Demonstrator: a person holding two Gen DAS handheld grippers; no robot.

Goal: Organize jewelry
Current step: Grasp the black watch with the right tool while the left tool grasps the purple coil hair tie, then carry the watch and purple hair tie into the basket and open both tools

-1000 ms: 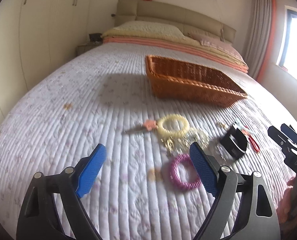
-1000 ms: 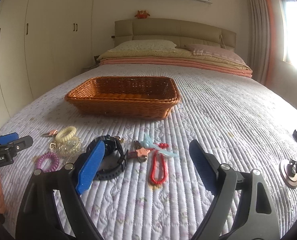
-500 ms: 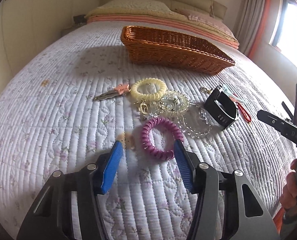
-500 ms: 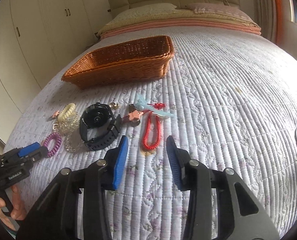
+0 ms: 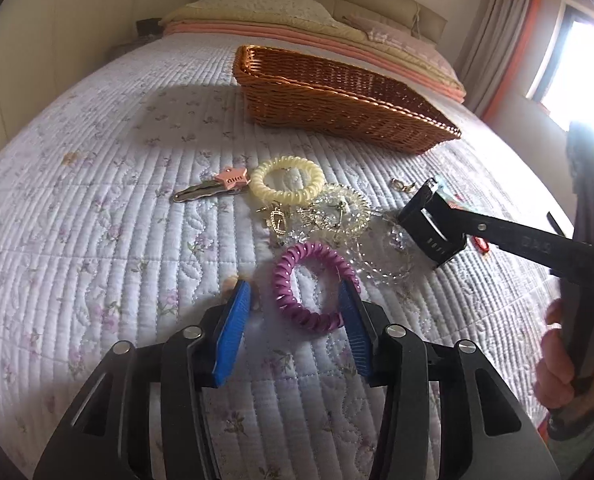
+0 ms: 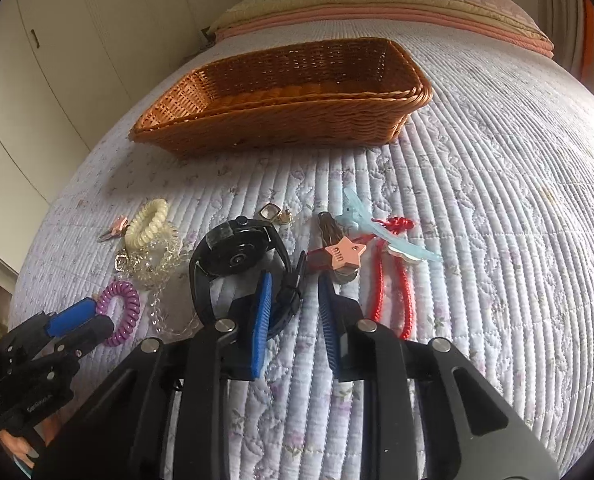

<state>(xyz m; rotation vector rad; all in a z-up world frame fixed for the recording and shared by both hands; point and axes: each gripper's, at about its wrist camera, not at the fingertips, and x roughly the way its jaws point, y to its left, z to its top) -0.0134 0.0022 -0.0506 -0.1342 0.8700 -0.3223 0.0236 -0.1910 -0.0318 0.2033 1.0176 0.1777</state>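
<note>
Quilted white bedding with small lilac flowers (image 5: pixel 109 208) covers the bed that carries everything, and a rectangular brown wicker basket (image 6: pixel 281 120) stands farther up it, apparently with nothing in it.

Nearest the left hand-held gripper (image 5: pixel 295 314) lies a purple spiral plastic hair tie (image 5: pixel 315 286). The blue pads stand apart: the right one touches or overlaps the ring's right edge, the left one sits clear of its left edge, nothing clamped. That coil looks light and springy; it will squash under pressure and may roll or spring out, so I would pinch across one side of the ring, one pad inside the hole and one outside, rather than squeeze the whole loop.

Just beyond it are a clear beaded bracelet (image 5: pixel 381 260), a clear coil tie tangled with small gold charms (image 5: pixel 337 208) and a pale yellow spiral tie (image 5: pixel 287 180), with a pink star-shaped metal clip (image 5: pixel 211 186) beside the yellow one. The beads and charms look slippery and likely to drag one another.

The right hand-held gripper (image 6: pixel 295 298) is also released, its pads a narrow gap apart over the strap of a black round-faced wristwatch (image 6: pixel 237 260). The watch should be the heaviest, stiffest piece; the strap offers the better hold, since the case looks smooth. Right of it lie a second pink star clip (image 6: pixel 343 256), a pale blue plastic hair claw (image 6: pixel 381 232) and a red braided cord bracelet (image 6: pixel 393 292), soft and limp.
</note>
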